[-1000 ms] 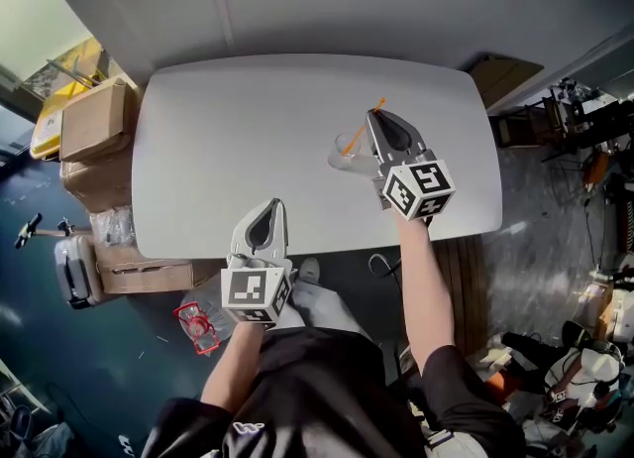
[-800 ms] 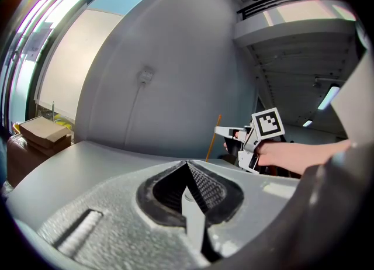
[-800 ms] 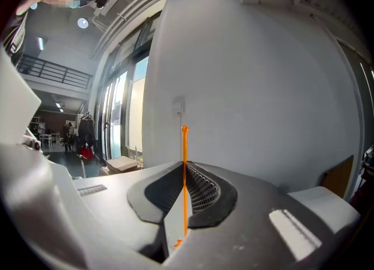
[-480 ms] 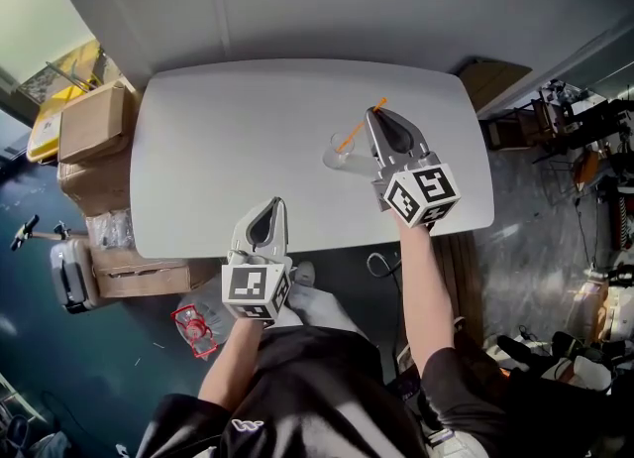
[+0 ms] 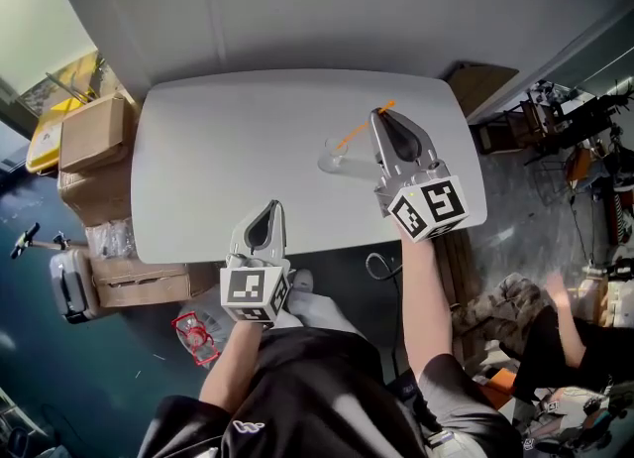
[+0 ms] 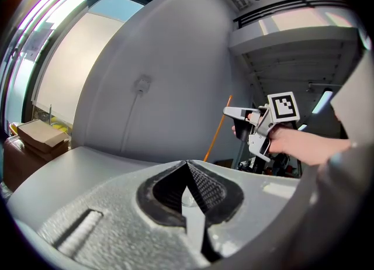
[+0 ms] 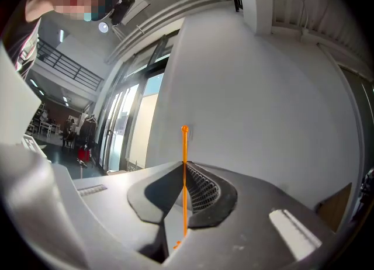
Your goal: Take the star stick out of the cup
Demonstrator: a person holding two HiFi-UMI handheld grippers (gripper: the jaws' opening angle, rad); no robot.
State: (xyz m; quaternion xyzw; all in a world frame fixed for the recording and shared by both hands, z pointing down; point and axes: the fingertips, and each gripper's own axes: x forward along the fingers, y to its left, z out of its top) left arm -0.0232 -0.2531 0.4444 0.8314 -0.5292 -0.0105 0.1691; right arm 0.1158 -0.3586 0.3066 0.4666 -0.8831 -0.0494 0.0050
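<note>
A white, rounded worktop (image 5: 228, 159) is seen from above, set against a pale wall. Cardboard boxes (image 5: 94, 134) are stacked on the floor just beside its left end. Two forearms are stretched out from a person in a dark top, and a pair of tongs is held in each hand.

The left tongs (image 5: 272, 206) are held over the near edge of the worktop, well apart from the task's things. In the left gripper view their jaws (image 6: 187, 163) are seen pressed together, with nothing between them.

The right tongs (image 5: 377, 115) are held above the right part of the worktop, pointing away from the person. Their jaws (image 7: 183, 163) are closed on the star stick (image 7: 184, 175), which is pinched low on its shaft and stands upright between the pads, its rounded tip raised above them.

A clear cup (image 5: 334, 157) is left standing on the worktop, just beside the right tongs. In the head view the orange star stick (image 5: 359, 129) is seen slanting from the jaws down towards the cup's mouth. Whether its lower end is clear of the rim cannot be told
</note>
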